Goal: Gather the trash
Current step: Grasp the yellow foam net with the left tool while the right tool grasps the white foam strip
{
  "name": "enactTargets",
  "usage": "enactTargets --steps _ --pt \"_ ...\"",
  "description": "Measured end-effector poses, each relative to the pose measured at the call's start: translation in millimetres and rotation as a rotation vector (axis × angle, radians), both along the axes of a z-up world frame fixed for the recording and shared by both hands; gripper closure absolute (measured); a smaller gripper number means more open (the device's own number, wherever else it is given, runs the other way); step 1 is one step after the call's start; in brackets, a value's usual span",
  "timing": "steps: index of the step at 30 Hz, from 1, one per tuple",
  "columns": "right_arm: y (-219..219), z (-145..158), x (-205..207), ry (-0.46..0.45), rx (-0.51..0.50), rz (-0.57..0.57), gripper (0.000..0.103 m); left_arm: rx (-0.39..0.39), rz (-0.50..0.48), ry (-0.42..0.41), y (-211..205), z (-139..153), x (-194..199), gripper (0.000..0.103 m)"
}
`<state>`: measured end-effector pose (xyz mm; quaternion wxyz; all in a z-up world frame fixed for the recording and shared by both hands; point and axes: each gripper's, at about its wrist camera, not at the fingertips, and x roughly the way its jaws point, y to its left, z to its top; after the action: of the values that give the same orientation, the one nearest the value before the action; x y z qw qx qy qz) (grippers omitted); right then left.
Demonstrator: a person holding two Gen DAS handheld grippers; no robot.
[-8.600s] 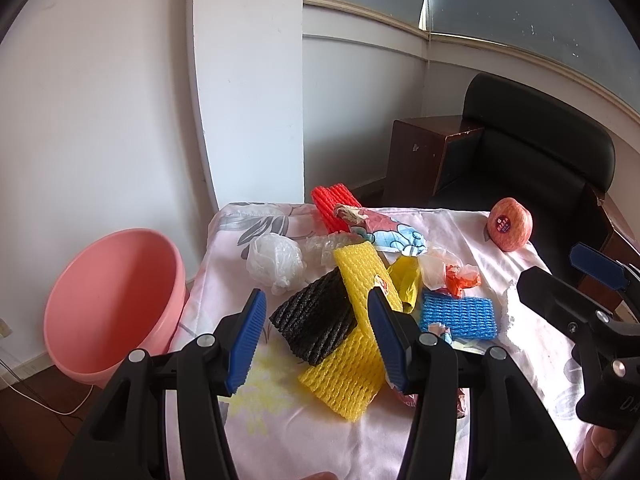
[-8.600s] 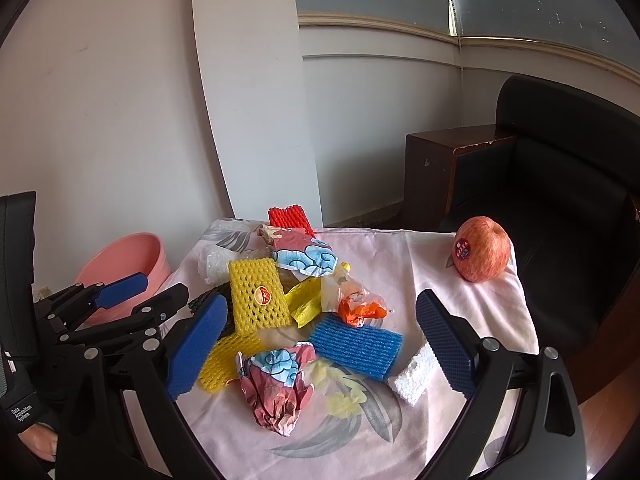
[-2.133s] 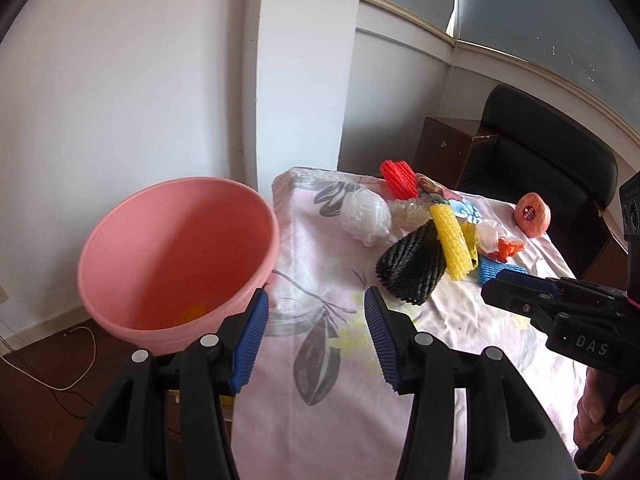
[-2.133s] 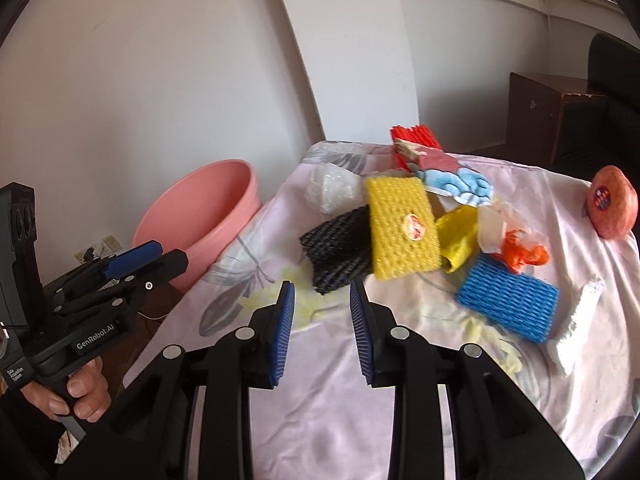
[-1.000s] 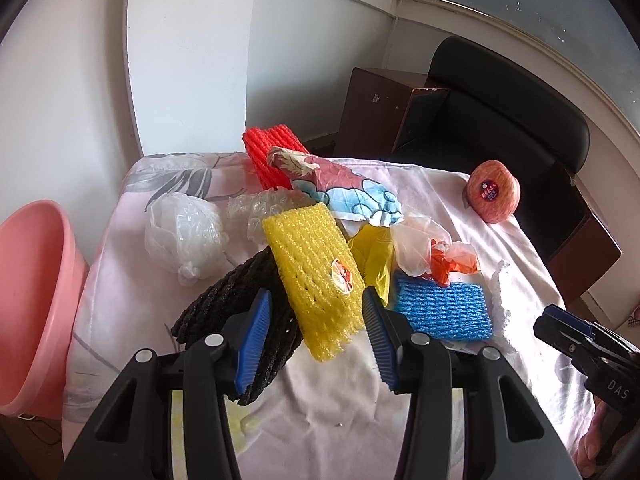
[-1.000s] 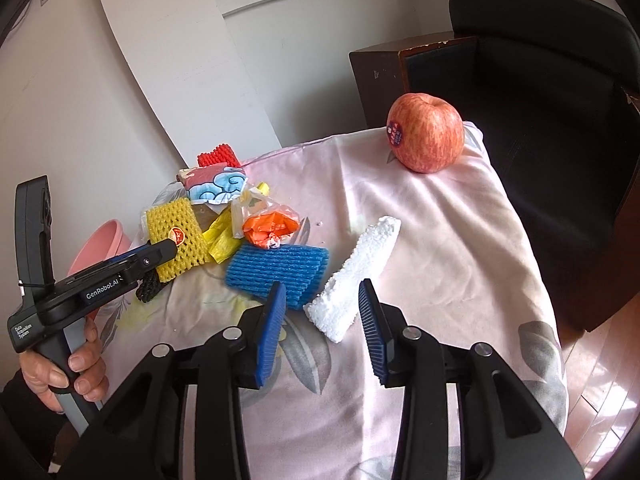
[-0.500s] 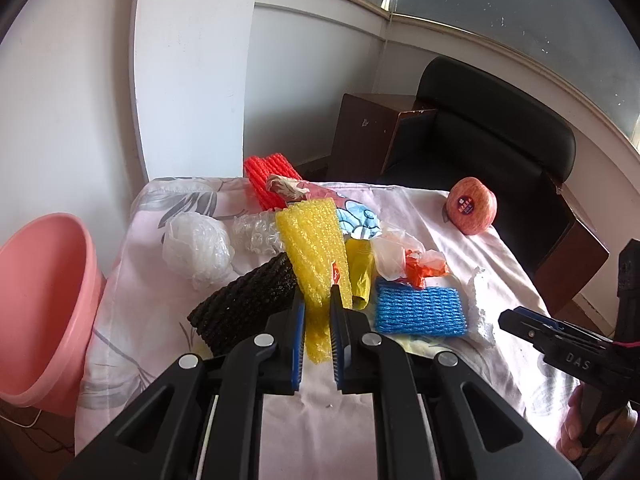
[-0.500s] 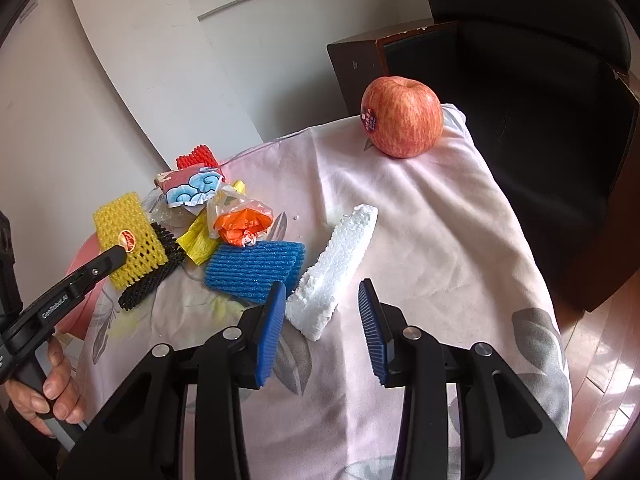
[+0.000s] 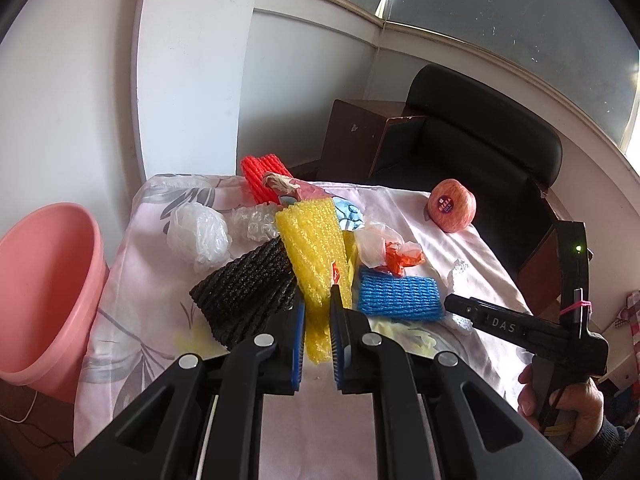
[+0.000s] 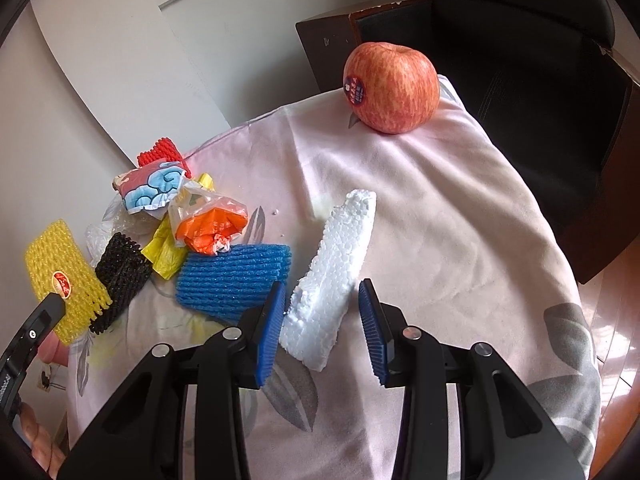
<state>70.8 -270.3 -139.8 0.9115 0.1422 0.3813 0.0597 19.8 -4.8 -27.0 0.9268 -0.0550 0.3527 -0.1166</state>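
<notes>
My left gripper is shut on the yellow foam net and holds it lifted above the table; the net also shows at the left of the right wrist view. My right gripper is open, its pads on either side of the near end of the white foam strip, which lies on the cloth. A black foam net, a blue foam net, an orange-and-clear plastic bag, a printed wrapper, a red foam net and a white plastic bag lie on the table.
A pink basin stands on the floor left of the table. An apple sits at the table's far right corner. A black armchair and a brown cabinet stand behind. The table has a pale floral cloth.
My left gripper has closed on the yellow net and raised it off the black net. My right gripper has moved forward, so the white foam strip now sits between its open pads.
</notes>
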Motion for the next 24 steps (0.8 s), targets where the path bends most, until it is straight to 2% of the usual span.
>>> enactTargets --steps 15,24 --pt "0 13 -33 -0.065 -0.054 0.057 0.072 -0.018 0.005 -0.025 9 5 -16 0.093" --pt "24 46 -66 -0.195 -0.053 0.191 0.072 -0.025 0.048 -0.041 23 10 -30 0.093"
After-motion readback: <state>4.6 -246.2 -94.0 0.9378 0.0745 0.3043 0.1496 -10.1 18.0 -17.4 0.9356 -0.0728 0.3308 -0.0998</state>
